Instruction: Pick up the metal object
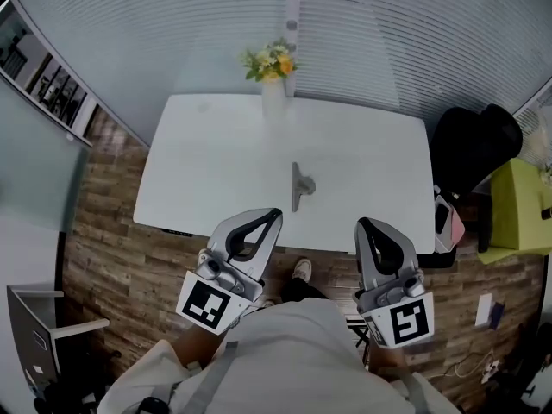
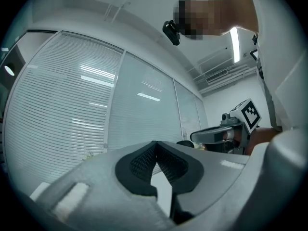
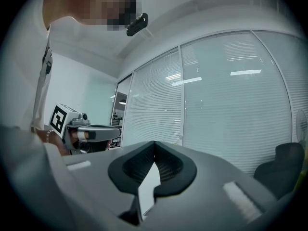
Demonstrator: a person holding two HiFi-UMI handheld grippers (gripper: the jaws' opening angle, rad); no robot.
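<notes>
Grey metal object [image 1: 300, 185], flat-bladed, smooth white table [image 1: 216, 162]

Grey metal object [image 1: 299, 185], flat at white table's [image 1: 207, 162] middle.

wear: white shirt [image 1: 285, 352], grey straps [image 1: 213, 371] at the shoulders | foot: white shoe [image 1: 302, 270] | head: small black camera [image 2: 172, 32] | left gripper [image 1: 274, 215], right gripper [image 1: 363, 225]: smooth grey shells, black ribbed pads [image 2: 139, 165] — each carries a black-and-white marker cube [image 1: 212, 304]
</notes>
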